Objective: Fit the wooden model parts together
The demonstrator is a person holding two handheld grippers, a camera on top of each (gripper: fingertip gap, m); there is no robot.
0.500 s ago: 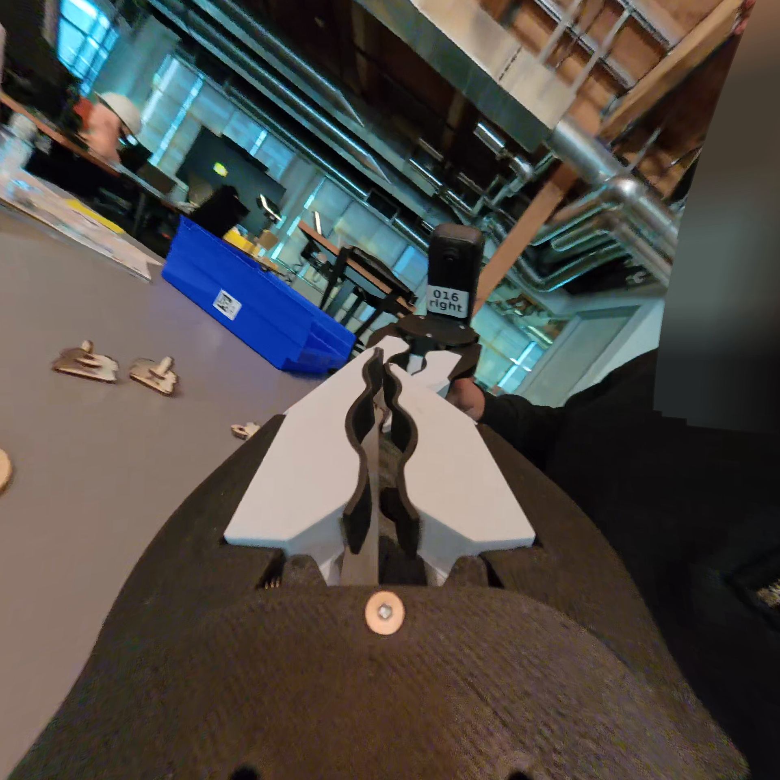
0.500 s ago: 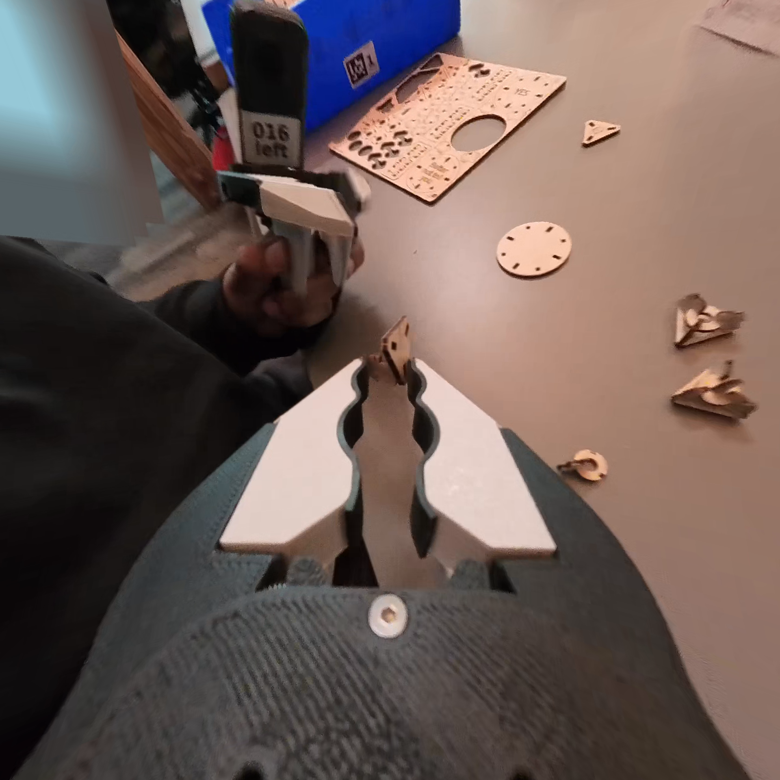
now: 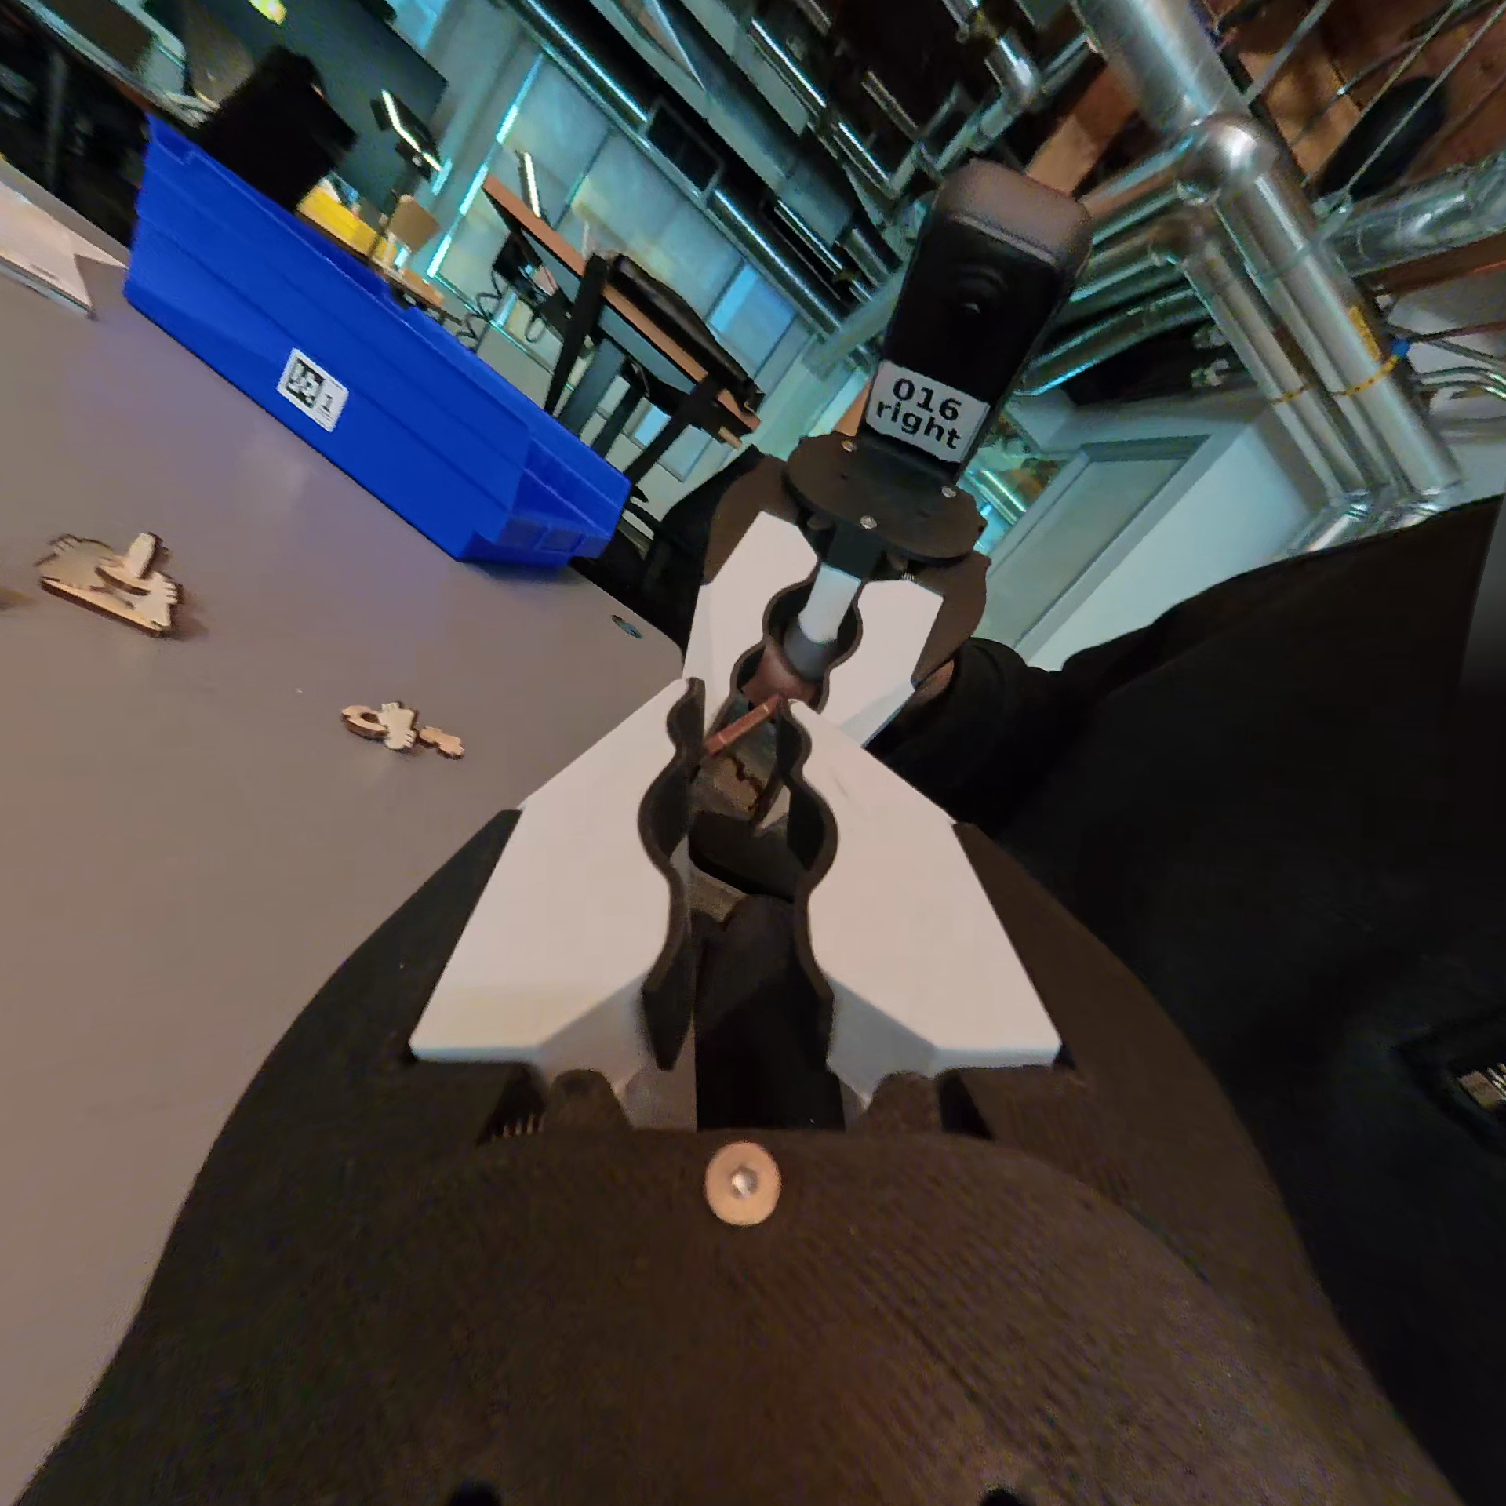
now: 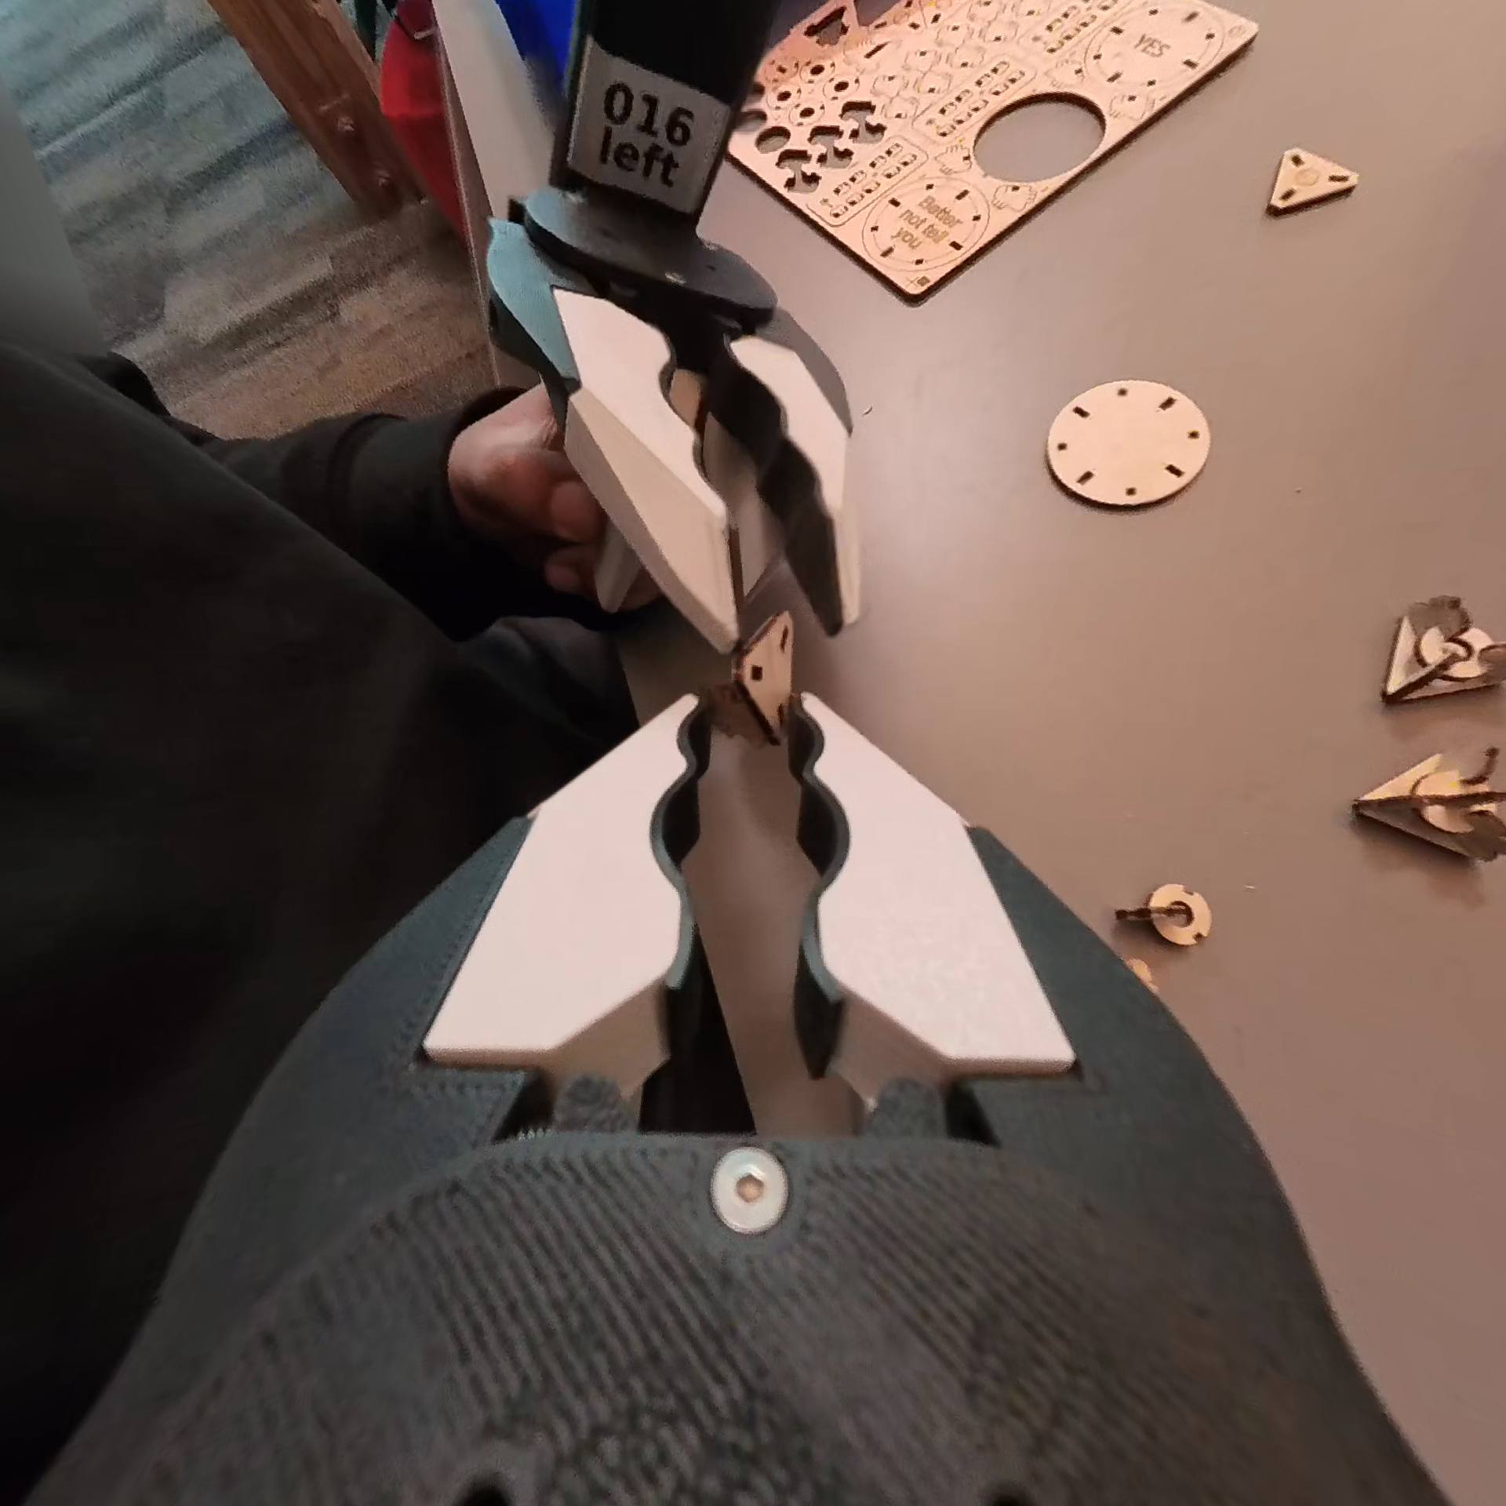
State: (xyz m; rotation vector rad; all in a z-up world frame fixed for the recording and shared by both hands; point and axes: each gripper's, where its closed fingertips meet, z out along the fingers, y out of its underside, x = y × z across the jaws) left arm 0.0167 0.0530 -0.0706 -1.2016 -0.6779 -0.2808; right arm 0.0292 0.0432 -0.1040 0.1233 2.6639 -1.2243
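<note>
My right gripper [image 4: 750,713] is shut on a small wooden piece [image 4: 766,680], a light triangular plate with dark slots that sticks up out of its fingertips above the grey table [image 4: 1059,733]. My left gripper [image 4: 782,627] comes down onto it tip to tip with its jaws slightly open. The top of the piece stands between its pads, near one fingertip [image 4: 717,619] and clear of the other. In the left wrist view the piece [image 3: 737,725] lies edge-on across the gap of my left gripper [image 3: 737,709], with the right gripper [image 3: 770,693] just beyond it.
A cut-out wooden sheet [image 4: 978,138], a slotted disc [image 4: 1127,444], a loose triangle [image 4: 1310,181] and assembled wooden bits [image 4: 1442,656] [image 4: 1434,815] [image 4: 1173,914] lie on the table to the right. A blue bin [image 3: 367,391] stands at the table's far side. The person's dark sleeve [image 4: 244,652] is at the left. Less than 4 cm separates the two grippers' tips.
My left gripper has moved close to the right one and opened from shut; its tips now stand around the top of the wooden piece. My right gripper has kept its hold.
</note>
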